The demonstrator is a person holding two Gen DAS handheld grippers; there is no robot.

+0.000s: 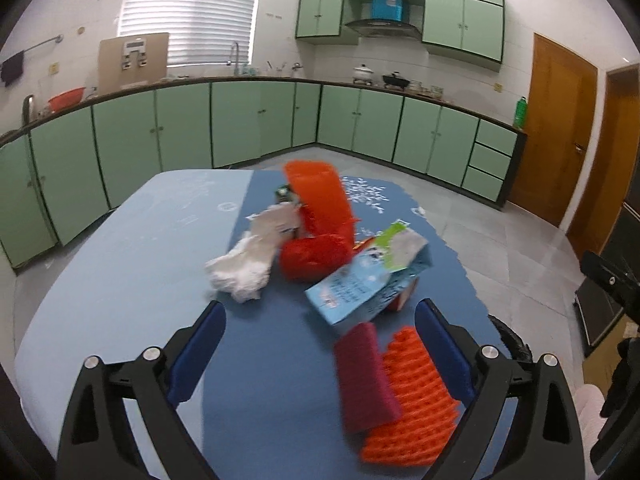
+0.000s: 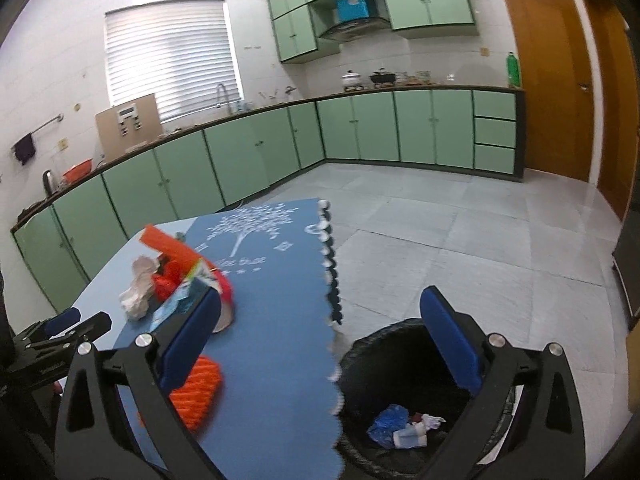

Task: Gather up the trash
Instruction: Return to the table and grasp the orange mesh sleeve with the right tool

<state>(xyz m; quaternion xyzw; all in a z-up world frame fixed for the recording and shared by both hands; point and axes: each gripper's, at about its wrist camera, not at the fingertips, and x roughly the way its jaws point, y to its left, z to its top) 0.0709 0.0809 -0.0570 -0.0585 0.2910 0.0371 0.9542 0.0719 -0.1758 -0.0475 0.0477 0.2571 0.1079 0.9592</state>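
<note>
Trash lies on the blue table cloth: a white crumpled tissue, red foam netting, a light blue carton, a maroon pad and an orange foam net. My left gripper is open and empty just above the maroon pad and orange net. My right gripper is open and empty over the table's right edge, above the black-lined trash bin, which holds a blue wrapper and small white scraps. The trash pile also shows in the right wrist view.
The bin stands on the tiled floor right beside the table's scalloped edge. Green cabinets line the far walls. A wooden door is at the right.
</note>
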